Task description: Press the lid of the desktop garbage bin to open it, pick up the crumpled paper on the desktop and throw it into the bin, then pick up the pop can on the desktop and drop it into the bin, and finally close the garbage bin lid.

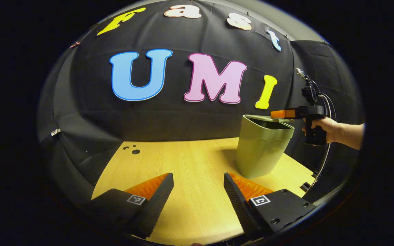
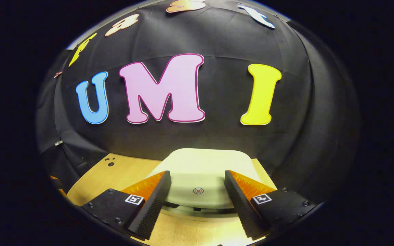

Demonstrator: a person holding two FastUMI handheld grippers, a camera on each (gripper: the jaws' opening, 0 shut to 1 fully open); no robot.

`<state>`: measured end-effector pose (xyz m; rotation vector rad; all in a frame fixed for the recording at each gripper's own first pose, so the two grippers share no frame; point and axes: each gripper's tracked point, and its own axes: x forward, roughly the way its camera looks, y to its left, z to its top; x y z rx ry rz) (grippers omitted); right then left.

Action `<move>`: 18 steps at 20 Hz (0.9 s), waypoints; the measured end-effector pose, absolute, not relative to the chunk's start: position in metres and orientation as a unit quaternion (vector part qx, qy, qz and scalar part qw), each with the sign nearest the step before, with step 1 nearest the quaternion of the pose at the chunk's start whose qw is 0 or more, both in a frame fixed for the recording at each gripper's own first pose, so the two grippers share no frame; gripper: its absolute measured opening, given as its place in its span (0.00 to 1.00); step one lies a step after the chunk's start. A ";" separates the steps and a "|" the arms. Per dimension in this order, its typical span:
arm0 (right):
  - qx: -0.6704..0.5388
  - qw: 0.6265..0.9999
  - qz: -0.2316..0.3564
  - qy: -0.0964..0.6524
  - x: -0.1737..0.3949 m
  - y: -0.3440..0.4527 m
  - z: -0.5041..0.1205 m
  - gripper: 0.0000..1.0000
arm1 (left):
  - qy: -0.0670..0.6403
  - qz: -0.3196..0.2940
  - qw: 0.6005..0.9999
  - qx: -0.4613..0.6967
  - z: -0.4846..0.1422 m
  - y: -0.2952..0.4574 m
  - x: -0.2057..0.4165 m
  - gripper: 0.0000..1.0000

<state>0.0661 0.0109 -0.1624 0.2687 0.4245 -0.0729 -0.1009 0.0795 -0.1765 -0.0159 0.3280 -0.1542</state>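
Wooden table (image 1: 197, 160), black cloth booth wall behind. Olive garbage bin (image 1: 262, 150) stands on the table's right part; its pale lid (image 2: 204, 171) lies just below and between the right gripper (image 2: 197, 186) fingers, spread wide. Left gripper (image 1: 198, 186): fingers wide apart over bare wood, bin ahead to its right. A hand (image 1: 323, 128) holds the right gripper at the bin's rim.

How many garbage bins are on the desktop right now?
1. The green garbage bin stands on the wooden desktop's right side; in the right gripper view its lid lies just ahead of the right gripper.
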 end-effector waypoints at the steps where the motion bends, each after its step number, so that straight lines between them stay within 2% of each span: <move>1: 0.132 0.968 -0.034 0.212 0.063 0.013 -0.166 0.98 | 0.164 -0.077 0.983 -0.009 -0.176 0.079 -0.101 0.95; 13: 0.144 0.965 -0.056 0.211 0.051 0.021 -0.185 1.00 | 0.164 -0.078 0.983 -0.009 -0.178 0.075 -0.094 0.95; 18: 0.136 0.969 -0.046 0.199 0.049 0.024 -0.180 1.00 | 0.160 -0.078 0.984 -0.016 -0.177 0.074 -0.092 0.95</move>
